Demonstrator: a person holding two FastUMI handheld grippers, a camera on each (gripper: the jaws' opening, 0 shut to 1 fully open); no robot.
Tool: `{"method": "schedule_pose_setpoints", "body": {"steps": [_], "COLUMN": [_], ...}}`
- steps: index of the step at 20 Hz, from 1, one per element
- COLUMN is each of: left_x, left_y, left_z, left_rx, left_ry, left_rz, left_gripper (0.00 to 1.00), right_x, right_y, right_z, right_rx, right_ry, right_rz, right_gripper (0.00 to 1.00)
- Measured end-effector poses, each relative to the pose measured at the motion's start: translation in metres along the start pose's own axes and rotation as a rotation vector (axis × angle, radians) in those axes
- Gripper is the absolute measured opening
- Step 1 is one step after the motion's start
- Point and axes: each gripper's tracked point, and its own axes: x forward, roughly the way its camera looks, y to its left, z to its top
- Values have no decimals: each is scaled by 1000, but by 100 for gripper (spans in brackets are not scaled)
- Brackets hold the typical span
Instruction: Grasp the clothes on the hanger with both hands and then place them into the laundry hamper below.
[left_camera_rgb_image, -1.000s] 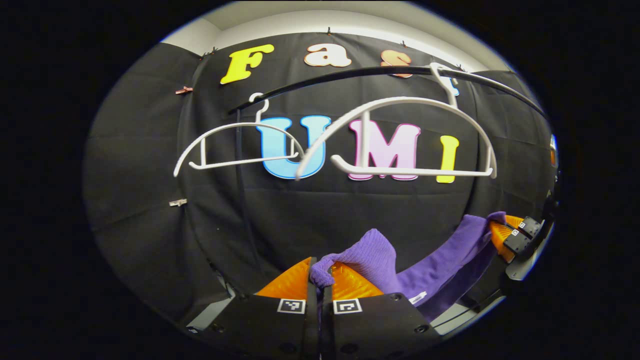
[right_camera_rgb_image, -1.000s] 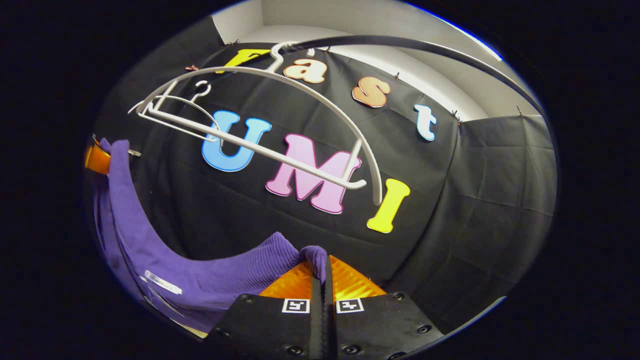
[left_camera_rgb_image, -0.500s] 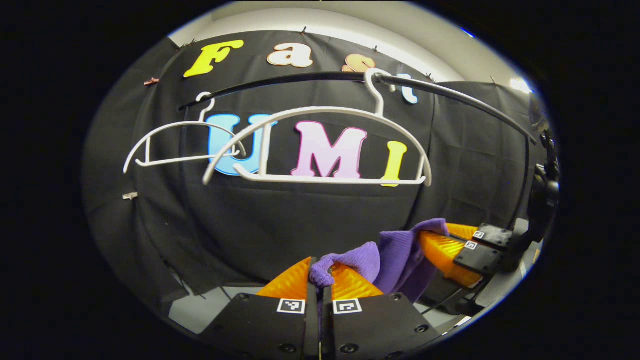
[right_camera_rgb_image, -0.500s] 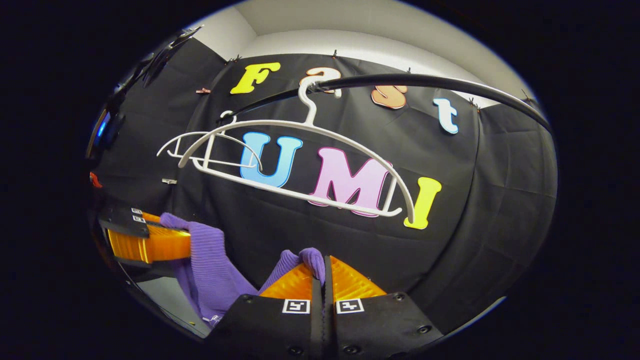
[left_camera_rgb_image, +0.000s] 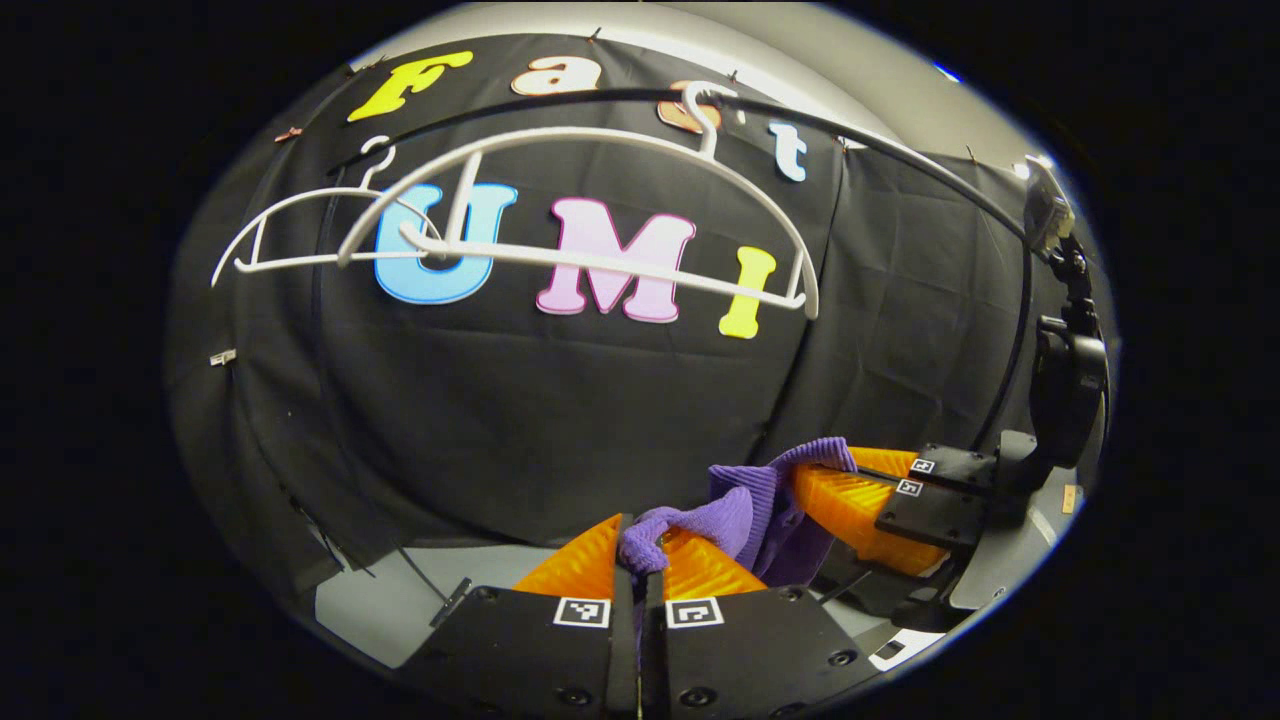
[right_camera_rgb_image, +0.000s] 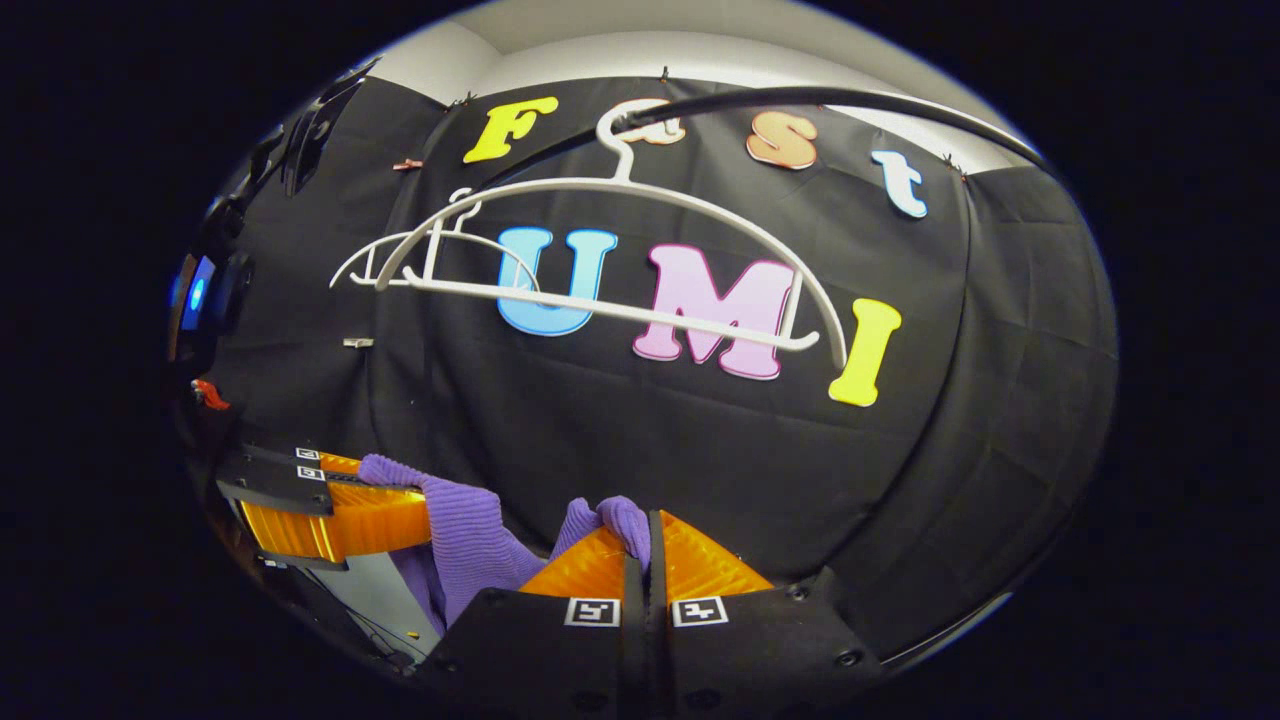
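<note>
A purple knit garment (left_camera_rgb_image: 752, 510) hangs slack between both grippers, off the hanger. My left gripper (left_camera_rgb_image: 640, 545) is shut on one bunched edge of it at the bottom of the left gripper view. In that same view the right gripper (left_camera_rgb_image: 812, 470) sits close by at the right, clamped on the other edge. In the right gripper view my right gripper (right_camera_rgb_image: 642, 532) is shut on the purple garment (right_camera_rgb_image: 470, 535), and the left gripper (right_camera_rgb_image: 395, 495) holds the far end at the lower left. The bare white hanger (left_camera_rgb_image: 600, 210) hangs on the black rail (left_camera_rgb_image: 900, 175) above.
A second bare white hanger (left_camera_rgb_image: 300, 225) hangs further along the rail, also visible as the second hanger (right_camera_rgb_image: 440, 250) in the right gripper view. A grey floor strip (left_camera_rgb_image: 400, 610) runs under the cloth wall. A black stand with a camera (left_camera_rgb_image: 1065, 370) rises at the right.
Both grippers have come closer together and lower with the garment, which now bunches in a short slack fold instead of stretching. The hangers sit higher in both views.
</note>
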Motion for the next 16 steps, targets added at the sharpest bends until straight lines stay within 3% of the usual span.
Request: {"method": "schedule_pose_setpoints", "body": {"steps": [7, 12, 16], "left_x": [19, 26, 24], "left_y": [23, 43, 53], "left_z": [-99, -153, -202], "left_rx": [-67, -52, -43], "left_ry": [190, 322, 465], "left_rz": [42, 122, 158], "left_gripper": [6, 4, 8], "right_x": [9, 6, -10], "right_y": [17, 22, 20], "right_z": [-94, -153, -202], "right_rx": [41, -23, -57], "right_ry": [217, 363, 524], "right_rz": [87, 115, 133], "right_gripper": [5, 5, 5]}}
